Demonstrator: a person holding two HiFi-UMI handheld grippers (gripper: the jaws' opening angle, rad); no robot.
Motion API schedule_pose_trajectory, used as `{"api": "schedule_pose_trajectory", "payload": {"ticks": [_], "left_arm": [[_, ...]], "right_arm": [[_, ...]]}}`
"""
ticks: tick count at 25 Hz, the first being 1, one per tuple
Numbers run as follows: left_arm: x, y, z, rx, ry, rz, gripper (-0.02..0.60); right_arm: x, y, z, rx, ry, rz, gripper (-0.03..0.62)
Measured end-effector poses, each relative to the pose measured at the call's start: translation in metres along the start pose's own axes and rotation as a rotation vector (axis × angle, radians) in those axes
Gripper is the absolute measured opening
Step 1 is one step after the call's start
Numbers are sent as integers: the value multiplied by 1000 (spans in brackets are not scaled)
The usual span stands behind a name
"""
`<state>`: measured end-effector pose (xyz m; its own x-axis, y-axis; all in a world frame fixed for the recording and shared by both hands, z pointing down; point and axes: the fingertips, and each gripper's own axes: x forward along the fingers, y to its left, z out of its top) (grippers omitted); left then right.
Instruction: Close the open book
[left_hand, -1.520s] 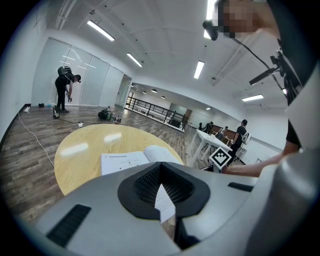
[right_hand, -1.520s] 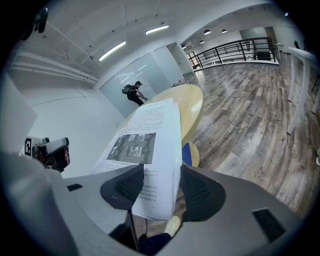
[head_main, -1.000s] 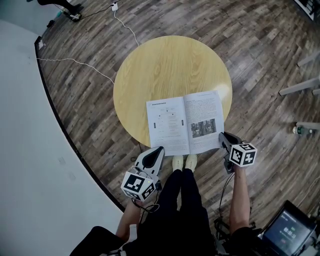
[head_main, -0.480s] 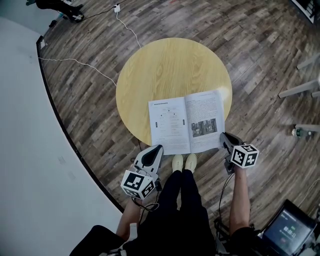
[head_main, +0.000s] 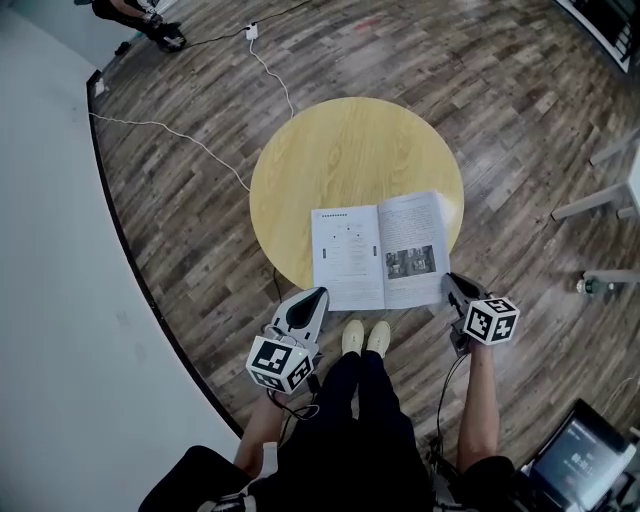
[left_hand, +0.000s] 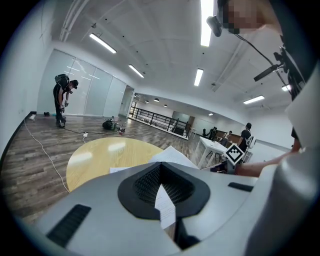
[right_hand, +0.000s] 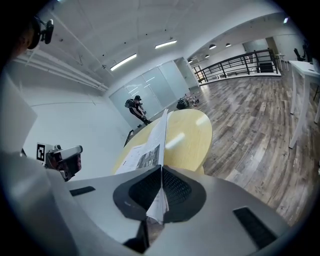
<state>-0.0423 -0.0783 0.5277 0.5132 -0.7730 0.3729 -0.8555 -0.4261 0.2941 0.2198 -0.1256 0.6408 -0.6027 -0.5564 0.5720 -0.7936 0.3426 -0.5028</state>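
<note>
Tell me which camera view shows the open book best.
The head view: the open book lies spread on the round table, both pages whole. The left gripper view shows only a page strip pinched in the left tongs; the right gripper view shows a page nearly edge-on, pinched in the right tongs.

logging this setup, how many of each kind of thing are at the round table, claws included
round table: 1
open book: 1
claws: 2, the left claw and the right claw, each shut on a near corner of the book
total: 4
</note>
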Motion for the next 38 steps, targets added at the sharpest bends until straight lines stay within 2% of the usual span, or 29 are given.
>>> {"api": "schedule_pose_trajectory", "payload": {"ticks": [11,23,38], "left_arm": [[-42,12,21,5,-81,68,-2],[-95,42,14,-18,-123,173,-2],[-136,83,-12,-80,-114,282,-2]], "right_arm": [[-10,65,31,-85,-38,88,14],[17,149,23,-137,-16,232,14],[73,185,-3,-164,99,285,14]]}}
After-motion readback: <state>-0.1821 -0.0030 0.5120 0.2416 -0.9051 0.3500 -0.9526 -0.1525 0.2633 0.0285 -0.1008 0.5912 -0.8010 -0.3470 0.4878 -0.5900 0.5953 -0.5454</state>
